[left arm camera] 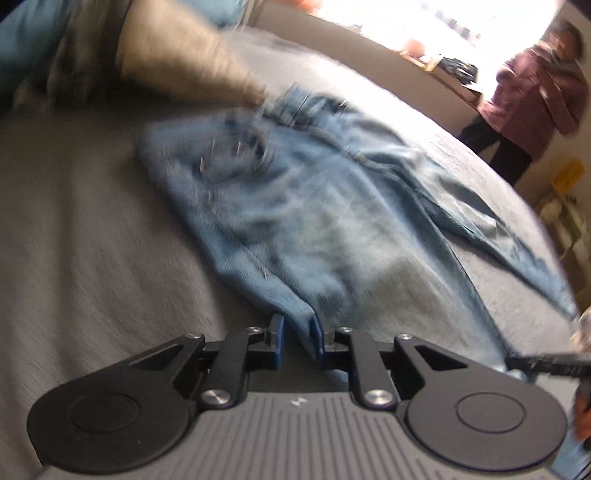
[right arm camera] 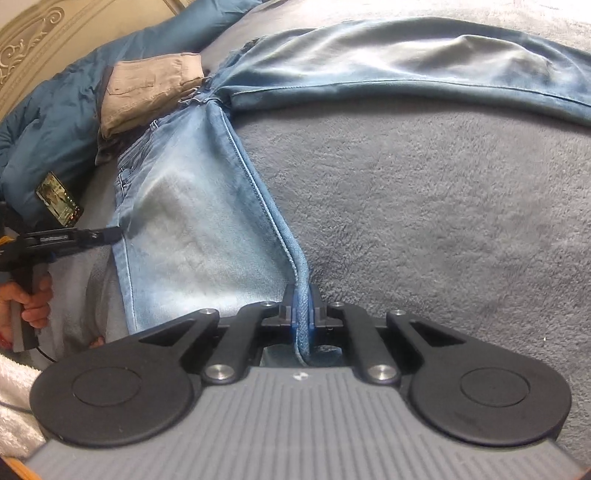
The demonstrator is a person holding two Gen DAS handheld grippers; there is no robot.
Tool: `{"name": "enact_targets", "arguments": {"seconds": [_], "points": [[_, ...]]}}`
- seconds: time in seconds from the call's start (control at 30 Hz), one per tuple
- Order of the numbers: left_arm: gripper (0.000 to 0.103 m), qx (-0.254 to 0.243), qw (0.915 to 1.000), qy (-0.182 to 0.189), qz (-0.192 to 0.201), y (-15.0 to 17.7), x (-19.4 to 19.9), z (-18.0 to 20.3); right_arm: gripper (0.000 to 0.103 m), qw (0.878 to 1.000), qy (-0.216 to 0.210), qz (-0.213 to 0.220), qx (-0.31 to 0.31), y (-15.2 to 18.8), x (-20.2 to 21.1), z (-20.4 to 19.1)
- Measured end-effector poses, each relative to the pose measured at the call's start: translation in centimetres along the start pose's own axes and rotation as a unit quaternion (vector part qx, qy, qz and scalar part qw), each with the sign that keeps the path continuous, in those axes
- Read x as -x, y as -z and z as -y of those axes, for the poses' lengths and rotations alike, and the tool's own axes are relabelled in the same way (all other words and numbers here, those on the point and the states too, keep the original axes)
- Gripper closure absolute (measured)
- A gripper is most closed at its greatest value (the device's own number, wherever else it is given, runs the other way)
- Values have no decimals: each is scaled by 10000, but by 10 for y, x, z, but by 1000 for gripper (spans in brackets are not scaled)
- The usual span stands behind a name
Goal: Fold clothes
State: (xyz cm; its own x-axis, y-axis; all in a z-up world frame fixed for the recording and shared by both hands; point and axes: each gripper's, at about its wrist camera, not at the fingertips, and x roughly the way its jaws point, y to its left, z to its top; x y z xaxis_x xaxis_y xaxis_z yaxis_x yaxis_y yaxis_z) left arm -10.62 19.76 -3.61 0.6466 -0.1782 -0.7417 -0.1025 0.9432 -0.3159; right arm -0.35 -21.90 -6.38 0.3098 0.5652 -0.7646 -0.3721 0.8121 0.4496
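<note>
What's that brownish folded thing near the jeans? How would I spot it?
Start at the big grey fleece blanket covering the bed, then follow the light blue denim jeans up to their waistband. Beside it lies the folded tan trousers, resting against a dark teal puffy jacket. They are the only beige, neatly folded garment; everything around is blue or grey.

A: The left wrist view looks smeared. The jeans [left arm camera: 295, 206] and the beige garment [left arm camera: 184, 59] streak with motion blur, and the window [left arm camera: 424, 18] at the top blows out to pure white.

B: The right wrist view is sharp, though. Soft, even daylight falls on the grey blanket [right arm camera: 424, 206], with only faint shadows in the denim folds.

A: Both bend hard at the edges, and the corners go dark.
</note>
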Motion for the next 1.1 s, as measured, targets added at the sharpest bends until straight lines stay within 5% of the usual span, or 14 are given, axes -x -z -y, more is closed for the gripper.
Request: {"name": "enact_targets", "arguments": {"seconds": [0.13,0.3,0.43,0.5,0.63,0.77,0.93,1.1], "points": [[88,-740,9955,183,555,-10,16,23,99,9999,1,24,-98,0,-1,1],[86,-1484,9863,506,522,-24,-21,67,99,9999,48,81,-82,2,-2,-1],[87,-1254,9920,31,-108,-29,-75,61,89,9992,18,278,-291,3,9,7],[88,-1116,9935,219,-50,-34,-71,56,75,9970,91,528,-553,2,25,18],[84,-1298,9914,164,40,-37,-53,61,73,9873,525,1140,-976,6,76,50],[83,-1590,9858,544,42,-39,-44,85,72,9762,1185,1268,-1297,30,128,79],[80,-2221,9648,1360,-361,-26,-62,143,64,9449,2302,1498,-1780,101,201,90],[80,-2853,9433,1571,-636,-3,-86,192,51,8787,3388,1908,-2770,192,264,111]]}}
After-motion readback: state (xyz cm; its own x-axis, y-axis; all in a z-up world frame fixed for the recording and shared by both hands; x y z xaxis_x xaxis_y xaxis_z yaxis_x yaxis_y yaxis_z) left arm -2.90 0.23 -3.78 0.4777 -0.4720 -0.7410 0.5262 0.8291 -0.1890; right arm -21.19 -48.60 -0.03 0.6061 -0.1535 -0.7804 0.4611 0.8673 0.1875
